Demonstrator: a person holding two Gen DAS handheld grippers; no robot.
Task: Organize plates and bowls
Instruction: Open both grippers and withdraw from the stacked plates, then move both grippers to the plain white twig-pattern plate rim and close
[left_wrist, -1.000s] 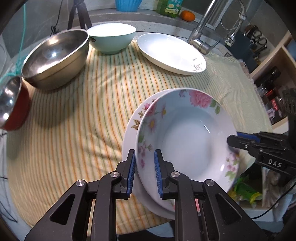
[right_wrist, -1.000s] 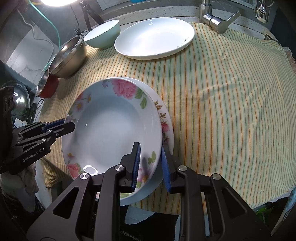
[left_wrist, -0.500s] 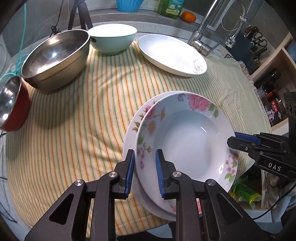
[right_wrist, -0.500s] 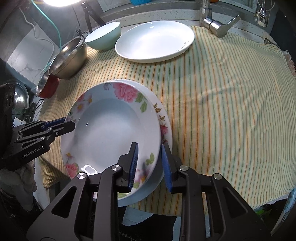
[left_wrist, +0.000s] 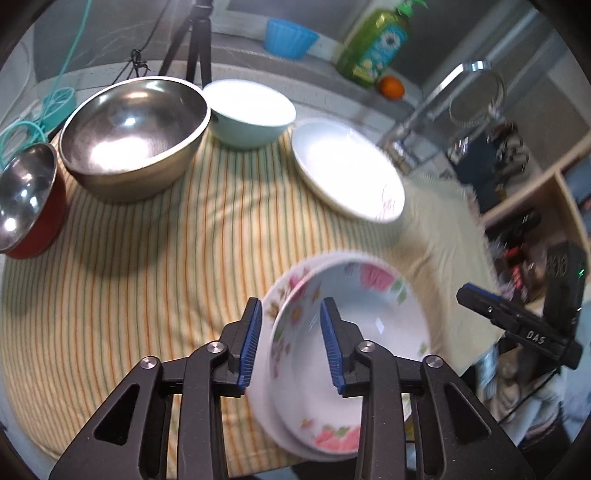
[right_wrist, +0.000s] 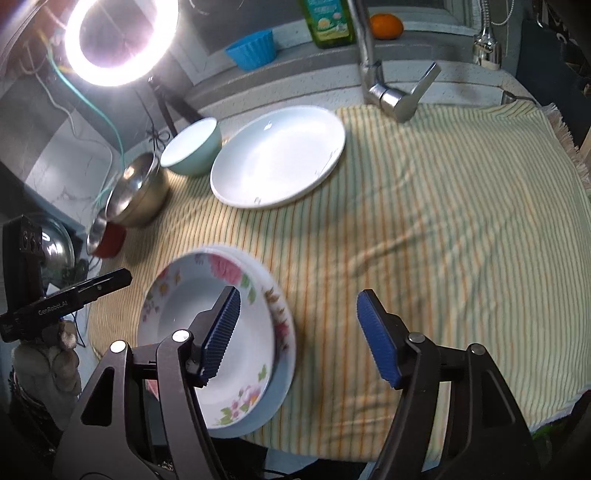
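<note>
Left gripper (left_wrist: 290, 341): jaws opening, astride the rim of the flowered white ceramic deep plate (left_wrist: 369, 332), not pressing.
Right gripper (right_wrist: 295, 336): jaws opening wide, free of the plate.
Flowered plate: stacked on a second flowered plate (right_wrist: 284, 317), at 6 o'clock of the striped cloth (right_wrist: 443, 221).

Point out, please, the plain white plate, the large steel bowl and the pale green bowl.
plain white plate (right_wrist: 277, 155), right wrist view, on its flat centre.
large steel bowl (left_wrist: 129, 129), left wrist view, on its shiny inside.
pale green bowl (left_wrist: 243, 134), left wrist view, on its outer wall.

Each hand-held gripper (left_wrist: 290, 347) (right_wrist: 297, 338) has black arms, silver screws, and 2 ribbed blue pads.
</note>
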